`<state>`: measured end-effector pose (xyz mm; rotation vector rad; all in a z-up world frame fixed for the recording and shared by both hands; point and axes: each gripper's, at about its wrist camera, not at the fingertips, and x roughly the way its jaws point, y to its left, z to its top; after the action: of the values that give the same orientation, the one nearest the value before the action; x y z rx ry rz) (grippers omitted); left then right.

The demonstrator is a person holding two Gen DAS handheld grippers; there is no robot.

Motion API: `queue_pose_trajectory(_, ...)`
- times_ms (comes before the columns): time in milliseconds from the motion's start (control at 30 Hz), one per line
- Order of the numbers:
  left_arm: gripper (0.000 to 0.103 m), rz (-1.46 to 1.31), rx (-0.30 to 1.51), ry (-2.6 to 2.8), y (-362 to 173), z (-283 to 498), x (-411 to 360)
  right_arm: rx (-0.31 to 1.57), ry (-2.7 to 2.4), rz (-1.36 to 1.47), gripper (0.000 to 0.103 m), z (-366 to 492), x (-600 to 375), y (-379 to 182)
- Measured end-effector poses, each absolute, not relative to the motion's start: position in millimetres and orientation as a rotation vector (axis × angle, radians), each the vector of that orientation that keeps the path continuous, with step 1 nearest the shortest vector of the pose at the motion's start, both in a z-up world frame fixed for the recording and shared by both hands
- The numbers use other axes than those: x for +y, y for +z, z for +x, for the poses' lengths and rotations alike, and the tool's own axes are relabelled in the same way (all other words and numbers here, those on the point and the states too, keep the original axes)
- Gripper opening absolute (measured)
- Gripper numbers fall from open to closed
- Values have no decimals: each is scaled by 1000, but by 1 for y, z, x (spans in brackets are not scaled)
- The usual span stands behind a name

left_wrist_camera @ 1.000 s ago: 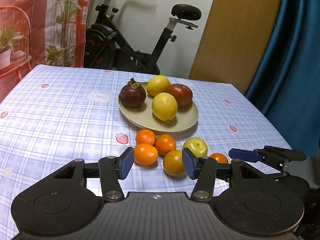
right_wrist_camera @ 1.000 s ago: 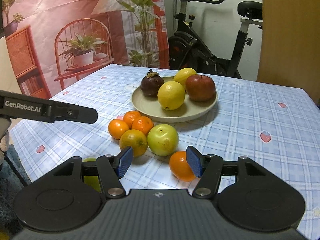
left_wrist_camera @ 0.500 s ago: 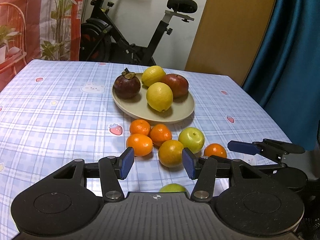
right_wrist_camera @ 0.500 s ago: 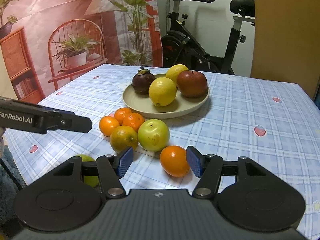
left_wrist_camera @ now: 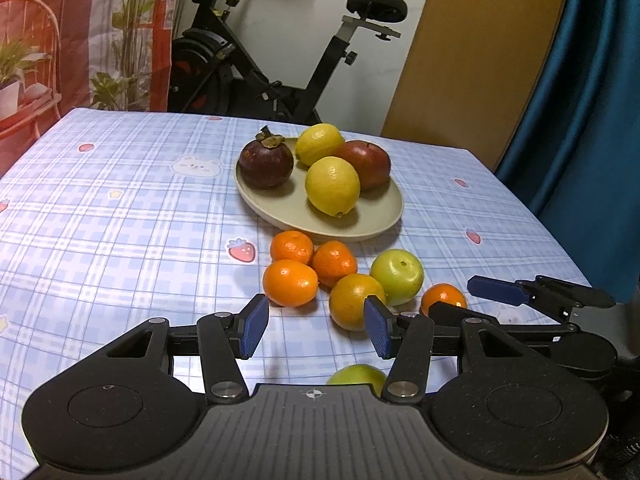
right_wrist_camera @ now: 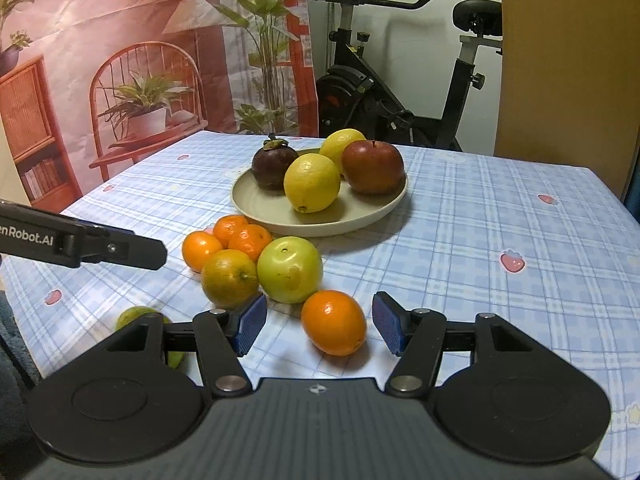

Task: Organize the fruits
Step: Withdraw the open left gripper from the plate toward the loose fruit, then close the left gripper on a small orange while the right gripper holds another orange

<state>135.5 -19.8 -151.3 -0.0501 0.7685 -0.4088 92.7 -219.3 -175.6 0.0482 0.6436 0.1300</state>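
Your tabletop (left_wrist_camera: 120, 208) is the largest thing, draped in a smooth blue-plaid cloth printed with strawberries and bears. Toward its far edge sits one round, shallow beige plate (left_wrist_camera: 376, 224) with a matte finish, holding four fruits: one dark purple mangosteen (left_wrist_camera: 266, 162) with a leafy cap, two dimpled yellow lemons (left_wrist_camera: 332, 186), and one glossy red apple (left_wrist_camera: 370, 164). Between the plate and the near edge lies a loose cluster: one smooth green apple (right_wrist_camera: 290, 268), one greenish-orange citrus (right_wrist_camera: 229, 277), three small mandarins (left_wrist_camera: 291, 282) touching one another, and one orange (right_wrist_camera: 334, 327) apart. A second green fruit (right_wrist_camera: 138, 316) lies at the near edge. Your left gripper (left_wrist_camera: 312, 330) fingers stand released over bare cloth; your right gripper (right_wrist_camera: 318, 328) fingers straddle the orange without pressing it.
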Motion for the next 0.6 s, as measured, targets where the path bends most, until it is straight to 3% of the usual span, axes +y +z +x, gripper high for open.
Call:
queue_pose_trajectory(200,55,-51,767,-400,-153,136,-21,626,133,-13,60,97,-221,-183)
queue_pose_trajectory(600,55,-65,778,-384,-159,138,-20,669,175,3,41,104,-225,-197)
